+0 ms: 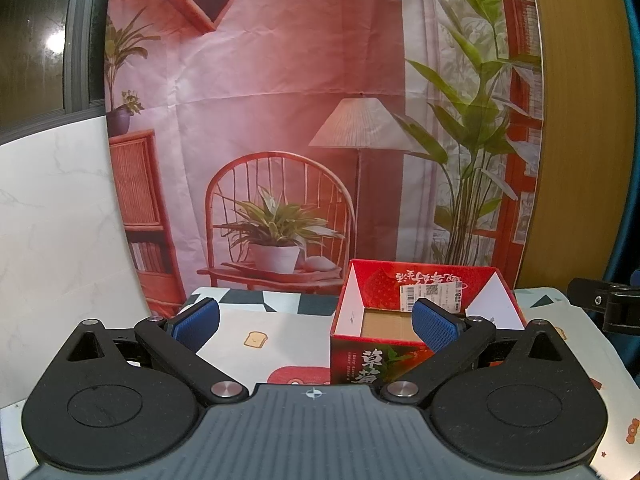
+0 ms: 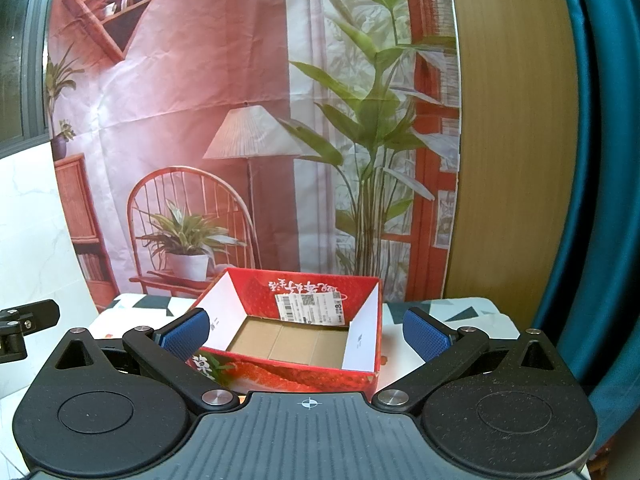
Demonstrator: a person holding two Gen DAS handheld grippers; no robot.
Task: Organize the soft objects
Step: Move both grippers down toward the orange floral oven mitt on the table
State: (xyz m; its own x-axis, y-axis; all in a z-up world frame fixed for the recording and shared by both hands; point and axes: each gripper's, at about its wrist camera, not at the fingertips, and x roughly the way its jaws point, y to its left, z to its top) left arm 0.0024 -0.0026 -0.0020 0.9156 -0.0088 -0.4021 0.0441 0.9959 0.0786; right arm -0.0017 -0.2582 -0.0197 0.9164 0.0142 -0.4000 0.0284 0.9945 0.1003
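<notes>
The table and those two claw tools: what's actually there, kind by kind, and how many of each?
Red strawberry box, open and with nothing in it: 1
Patterned tablecloth: 1
Grippers, both open with nothing held: 2, left gripper, right gripper
Soft objects in view: 0
Total: 4

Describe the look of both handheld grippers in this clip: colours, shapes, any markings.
The left gripper and right gripper look identical: black linkage arms with silver pivot pins, rounded black housings bearing raised discs, triangular cutouts near the outer corners, and blue textured finger pads. A ribbed grey body carries a small white crosshair mark. No cables, sleeves or hands are visible.
</notes>
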